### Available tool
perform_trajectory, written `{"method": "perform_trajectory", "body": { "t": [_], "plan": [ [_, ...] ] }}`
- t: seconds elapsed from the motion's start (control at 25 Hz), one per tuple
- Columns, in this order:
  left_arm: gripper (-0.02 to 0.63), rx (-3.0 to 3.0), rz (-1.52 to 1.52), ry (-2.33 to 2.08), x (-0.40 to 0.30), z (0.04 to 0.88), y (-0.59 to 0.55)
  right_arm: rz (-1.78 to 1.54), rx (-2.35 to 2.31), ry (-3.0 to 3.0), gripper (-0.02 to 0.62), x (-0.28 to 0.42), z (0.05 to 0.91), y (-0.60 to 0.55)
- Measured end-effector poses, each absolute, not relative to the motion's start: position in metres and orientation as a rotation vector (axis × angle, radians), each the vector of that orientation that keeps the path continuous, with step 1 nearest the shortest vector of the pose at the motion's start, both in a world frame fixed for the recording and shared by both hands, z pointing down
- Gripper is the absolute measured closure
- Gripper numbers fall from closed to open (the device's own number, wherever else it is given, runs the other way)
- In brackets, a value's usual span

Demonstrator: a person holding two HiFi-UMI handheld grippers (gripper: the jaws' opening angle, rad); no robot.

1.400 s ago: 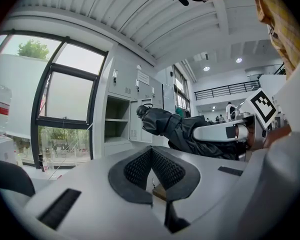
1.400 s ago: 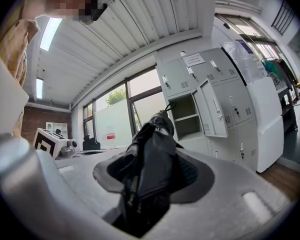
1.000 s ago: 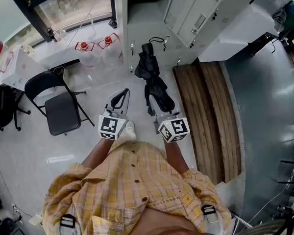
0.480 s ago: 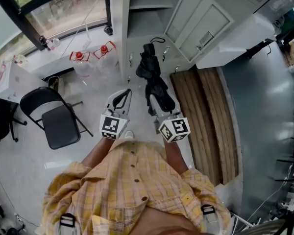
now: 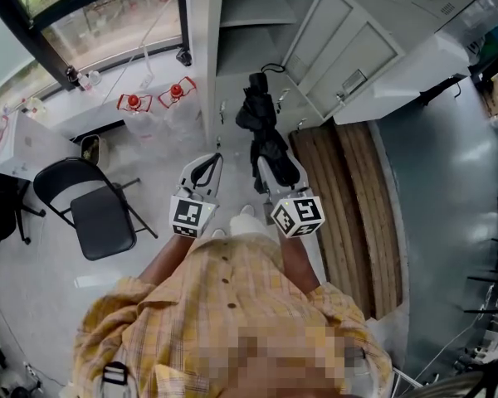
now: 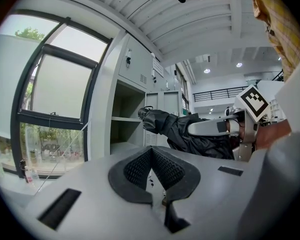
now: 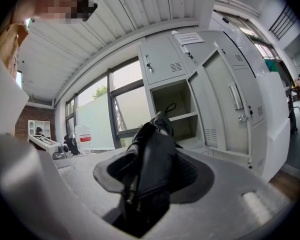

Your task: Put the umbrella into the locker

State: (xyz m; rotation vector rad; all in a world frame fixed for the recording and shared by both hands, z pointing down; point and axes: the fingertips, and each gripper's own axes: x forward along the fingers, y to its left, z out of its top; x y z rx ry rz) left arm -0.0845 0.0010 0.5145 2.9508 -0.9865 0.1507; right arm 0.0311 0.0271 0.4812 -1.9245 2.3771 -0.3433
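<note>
Black fabric of a folded umbrella (image 5: 261, 131) sits at upper centre of the head view, clamped at its near end by the right gripper (image 5: 278, 171). Its far end, with a strap loop, points up the frame toward a pale grey locker (image 5: 249, 44) whose compartment stands open; the umbrella is outside it, just in front. The locker's door (image 5: 344, 48) is swung wide to the right. Just left of the right gripper, the left gripper (image 5: 206, 166) points the same way with its jaws clenched on nothing. At left stand a black folding chair (image 5: 100, 210) and two red-capped water bottles (image 5: 153, 102) below a window (image 5: 108, 15). A wooden slatted platform (image 5: 357, 206) lies at right, and a yellow checked shirt (image 5: 224, 305) fills the bottom. In the left gripper view, the ribbed black pads meet at their tips with nothing between them; the umbrella and right gripper show at centre right, the open shelves behind. In the right gripper view, the jaws grasp the dark umbrella at centre, and it reaches toward the open compartment beyond.
</note>
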Motion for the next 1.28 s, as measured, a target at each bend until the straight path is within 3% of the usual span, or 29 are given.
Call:
{"method": "perform_trajectory", "body": {
  "t": [0.72, 1.28],
  "plan": [
    [0.606, 2.909, 0.184, -1.212, -0.001, 0.512, -0.137, -0.387, -1.759, 2.474, 0.402, 0.121, 0.498, -0.142],
    [0.606, 2.866, 0.202, -1.262, 0.037, 0.523, -0.185, -0.463, -1.673, 2.57, 0.402, 0.139, 0.523, -0.194]
  ]
}}
